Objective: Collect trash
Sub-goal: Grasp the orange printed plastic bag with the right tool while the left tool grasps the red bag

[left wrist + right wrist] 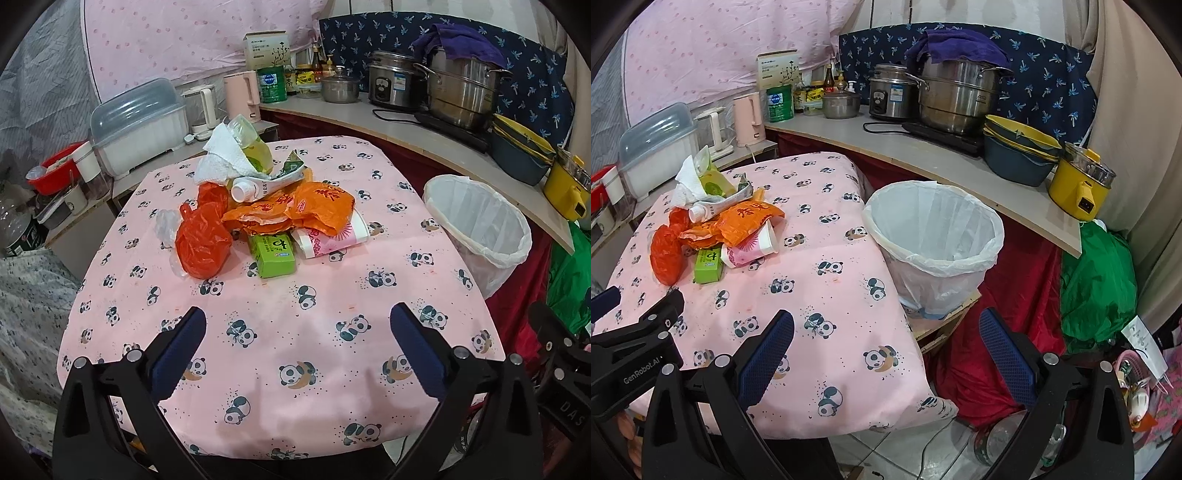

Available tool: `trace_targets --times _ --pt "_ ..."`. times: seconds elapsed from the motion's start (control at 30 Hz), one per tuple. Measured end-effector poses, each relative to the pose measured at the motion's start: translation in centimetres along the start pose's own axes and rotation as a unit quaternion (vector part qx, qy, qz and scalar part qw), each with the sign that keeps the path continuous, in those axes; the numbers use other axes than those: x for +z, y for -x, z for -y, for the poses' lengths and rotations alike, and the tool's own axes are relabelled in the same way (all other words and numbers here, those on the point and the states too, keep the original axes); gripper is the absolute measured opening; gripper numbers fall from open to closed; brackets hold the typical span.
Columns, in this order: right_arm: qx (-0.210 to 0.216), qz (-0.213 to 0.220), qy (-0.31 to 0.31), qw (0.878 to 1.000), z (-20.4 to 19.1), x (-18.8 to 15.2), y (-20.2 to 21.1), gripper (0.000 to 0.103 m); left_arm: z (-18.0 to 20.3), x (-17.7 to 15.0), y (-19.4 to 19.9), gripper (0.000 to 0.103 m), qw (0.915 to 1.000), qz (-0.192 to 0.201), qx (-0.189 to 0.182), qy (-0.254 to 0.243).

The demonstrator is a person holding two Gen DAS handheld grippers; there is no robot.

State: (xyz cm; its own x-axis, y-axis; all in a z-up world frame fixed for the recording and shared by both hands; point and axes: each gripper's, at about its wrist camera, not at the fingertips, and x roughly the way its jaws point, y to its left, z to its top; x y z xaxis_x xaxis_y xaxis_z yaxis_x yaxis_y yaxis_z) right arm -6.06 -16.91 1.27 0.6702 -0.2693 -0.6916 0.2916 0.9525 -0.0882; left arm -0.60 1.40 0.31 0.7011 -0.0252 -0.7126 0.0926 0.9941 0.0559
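From the left wrist I see my left gripper (297,319) angled down over the pink panda-print tablecloth (280,295), jaws spread wide and empty, short of the heap of crumpled bags and cartons (258,206). From the right wrist, my right gripper (886,328) tilts likewise, released, near the white-lined bin (934,236) beside the table.

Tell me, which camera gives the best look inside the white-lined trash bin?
The right wrist view: the trash bin sits near centre, its mouth open to the camera. The left wrist view shows the bin at the table's right side, seen more obliquely.
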Motion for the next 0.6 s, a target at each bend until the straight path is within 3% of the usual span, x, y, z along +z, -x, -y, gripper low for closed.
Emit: trace_targets --times 0.43,0.6 --pt "0.014 -0.008 0.007 1.0 -3.7 2.0 -3.5 0.096 -6.9 1.8 -5.2 0.096 0.9985 -0.018 0.017 0.048" --pt "0.035 -0.01 0.01 0.999 -6.3 3.3 -5.3 0.096 -9.2 2.8 -8.1 0.096 0.9989 -0.016 0.02 0.04"
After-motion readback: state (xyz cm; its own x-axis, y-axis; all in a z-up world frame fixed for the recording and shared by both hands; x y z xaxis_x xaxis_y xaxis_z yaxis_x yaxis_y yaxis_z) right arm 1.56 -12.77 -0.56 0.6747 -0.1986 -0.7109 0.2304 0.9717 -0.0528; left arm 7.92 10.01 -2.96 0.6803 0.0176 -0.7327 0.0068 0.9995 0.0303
